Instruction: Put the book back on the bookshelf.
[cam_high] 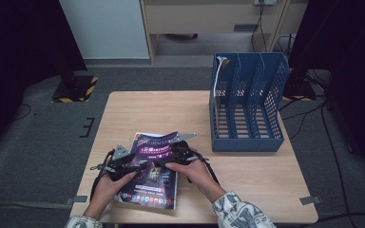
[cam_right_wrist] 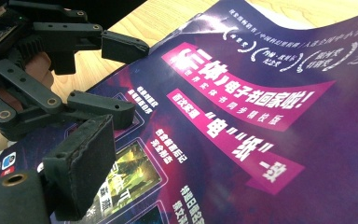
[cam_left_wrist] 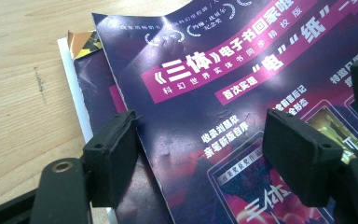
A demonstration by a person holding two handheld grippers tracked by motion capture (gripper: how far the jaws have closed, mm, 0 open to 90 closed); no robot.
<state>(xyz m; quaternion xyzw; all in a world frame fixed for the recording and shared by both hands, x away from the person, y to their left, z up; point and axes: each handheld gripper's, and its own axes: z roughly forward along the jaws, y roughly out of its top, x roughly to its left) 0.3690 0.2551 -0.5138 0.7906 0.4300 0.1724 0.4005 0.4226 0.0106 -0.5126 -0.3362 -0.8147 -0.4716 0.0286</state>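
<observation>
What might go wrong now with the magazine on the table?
The left tongs stand open astride the edge of the glossy purple magazine, whose cover already curls upward: closing may crease or tear that single sheet. Pages beneath lie offset, so a lift might take the cover alone.

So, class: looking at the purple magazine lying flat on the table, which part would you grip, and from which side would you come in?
Grip the top cover's left edge, coming in from the left. The magazine lies flat on the table, but that edge curls up off the pages beneath, leaving room for one jaw to slip under. The left gripper is open and straddles that edge.
</observation>
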